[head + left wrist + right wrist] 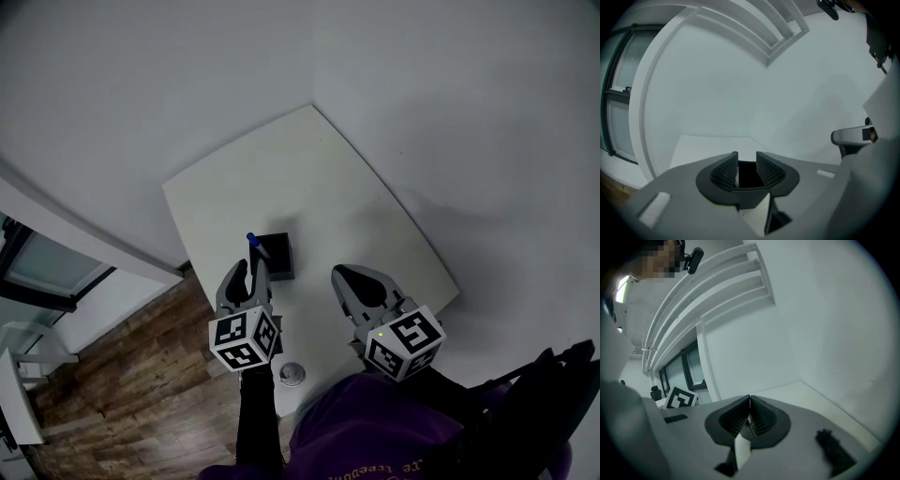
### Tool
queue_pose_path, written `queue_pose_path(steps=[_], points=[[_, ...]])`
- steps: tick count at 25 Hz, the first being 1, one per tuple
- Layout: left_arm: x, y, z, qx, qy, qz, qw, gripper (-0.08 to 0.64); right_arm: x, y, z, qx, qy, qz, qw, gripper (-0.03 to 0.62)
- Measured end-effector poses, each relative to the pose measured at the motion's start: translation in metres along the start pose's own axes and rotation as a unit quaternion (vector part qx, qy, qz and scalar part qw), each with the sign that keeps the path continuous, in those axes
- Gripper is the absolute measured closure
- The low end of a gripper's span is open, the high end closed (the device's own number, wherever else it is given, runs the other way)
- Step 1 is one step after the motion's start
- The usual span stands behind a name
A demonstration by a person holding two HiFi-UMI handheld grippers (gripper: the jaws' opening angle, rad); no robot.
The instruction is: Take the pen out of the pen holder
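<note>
Left gripper (251, 272) pointing slightly down at the pen holder (279, 255), jaws apart. The pen (255, 243) leans in the holder just ahead. Right gripper (340, 274) level beside it, jaws closed, empty.

Left tool (250, 274) jaws apart, right tool (347, 277) jaws together, side by side.

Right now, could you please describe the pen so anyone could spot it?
Find the white table. A black pen holder stands on it, just ahead of the left gripper. The pen sticks out of it, the only blue-tipped thing there.
</note>
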State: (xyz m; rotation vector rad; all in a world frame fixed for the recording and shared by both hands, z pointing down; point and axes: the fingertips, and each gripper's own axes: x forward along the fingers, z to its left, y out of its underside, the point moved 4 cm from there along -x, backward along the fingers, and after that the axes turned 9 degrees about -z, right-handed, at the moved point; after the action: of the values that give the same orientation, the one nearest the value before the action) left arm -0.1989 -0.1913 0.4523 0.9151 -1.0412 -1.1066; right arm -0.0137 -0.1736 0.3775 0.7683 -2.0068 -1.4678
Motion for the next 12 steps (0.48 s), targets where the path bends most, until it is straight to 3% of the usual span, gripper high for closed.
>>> queue_pose_path(steps=[6,12], points=[[0.019,0.007,0.007,-0.013,-0.002,0.018,0.9998,0.44,0.011,0.007,-0.002,0.003,-0.003,0.012,1.0,0.581],[0.034,0.012,0.021,0.005,-0.007,0.044,0.999,0.434,0.018,0.017,0.0,0.01,-0.004,0.024,1.0,0.581]])
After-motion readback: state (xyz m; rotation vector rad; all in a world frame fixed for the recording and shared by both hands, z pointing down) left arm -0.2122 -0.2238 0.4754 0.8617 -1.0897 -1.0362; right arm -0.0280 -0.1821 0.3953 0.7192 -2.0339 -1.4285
